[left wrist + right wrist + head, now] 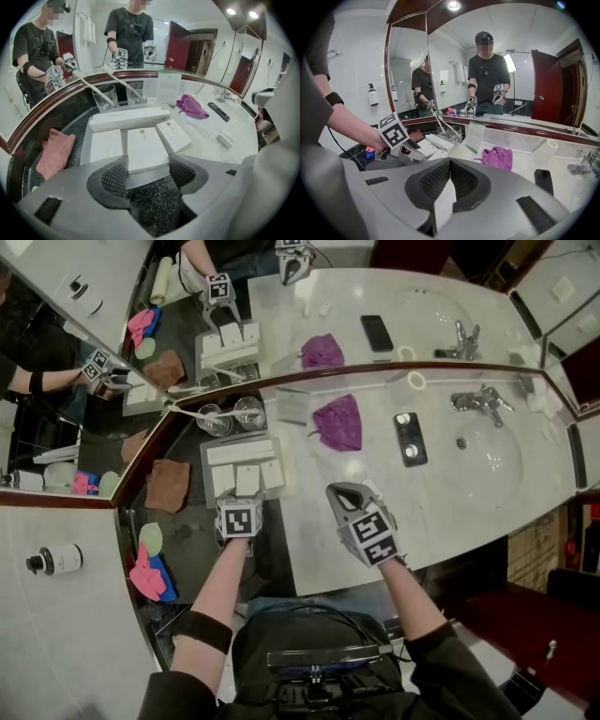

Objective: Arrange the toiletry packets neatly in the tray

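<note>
A grey tray stands on the dark counter, with a long white box across its far side and three white toiletry packets in a row in front of it. In the left gripper view the tray shows the same row. My left gripper points down at the tray's near edge, and its pads sit snug against both sides of the middle packet. In the head view that gripper is just in front of the tray. My right gripper hovers over the white counter to the right, shut with nothing held.
Two glasses with toothbrushes stand behind the tray below the mirror. A purple cloth, a phone and the sink with its faucet lie to the right. A brown towel lies to the left. One small white packet sits loose on the counter.
</note>
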Demonstrator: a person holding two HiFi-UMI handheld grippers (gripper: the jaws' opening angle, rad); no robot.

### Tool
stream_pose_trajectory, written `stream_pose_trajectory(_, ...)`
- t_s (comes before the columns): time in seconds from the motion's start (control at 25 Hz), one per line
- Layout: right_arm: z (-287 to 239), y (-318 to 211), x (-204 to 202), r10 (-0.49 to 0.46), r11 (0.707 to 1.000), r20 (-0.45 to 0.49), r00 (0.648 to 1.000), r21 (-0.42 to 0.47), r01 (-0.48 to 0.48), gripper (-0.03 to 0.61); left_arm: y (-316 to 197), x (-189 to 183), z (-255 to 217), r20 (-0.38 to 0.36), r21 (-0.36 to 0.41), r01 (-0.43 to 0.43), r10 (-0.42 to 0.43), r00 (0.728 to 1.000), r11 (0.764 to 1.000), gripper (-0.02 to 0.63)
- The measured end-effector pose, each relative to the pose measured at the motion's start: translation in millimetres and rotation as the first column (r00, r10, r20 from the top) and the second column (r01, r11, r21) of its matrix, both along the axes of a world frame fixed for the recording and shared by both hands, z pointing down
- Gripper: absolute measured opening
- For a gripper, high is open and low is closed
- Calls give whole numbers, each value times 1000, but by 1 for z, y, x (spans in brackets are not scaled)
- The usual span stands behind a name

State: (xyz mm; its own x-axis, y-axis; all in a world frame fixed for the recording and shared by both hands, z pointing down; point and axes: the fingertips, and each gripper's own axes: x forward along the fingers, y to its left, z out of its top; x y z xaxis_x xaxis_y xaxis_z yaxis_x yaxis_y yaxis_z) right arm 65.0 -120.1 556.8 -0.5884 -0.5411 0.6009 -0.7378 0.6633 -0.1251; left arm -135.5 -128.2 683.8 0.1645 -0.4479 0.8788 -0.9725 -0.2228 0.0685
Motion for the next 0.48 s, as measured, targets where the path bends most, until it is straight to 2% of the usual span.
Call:
stream_pose_trajectory(0.36, -1, 3, 0, -3, 1000, -2, 1000, 2, 3, 8, -3, -4, -15, 5, 56, 2, -3, 1000, 998, 267)
stream_pose_trajectory(0.48, -4, 4, -1, -6, 1000, -1, 1000, 9, 6, 8, -5, 2, -31, -29, 98, -1, 4, 1000, 995, 268)
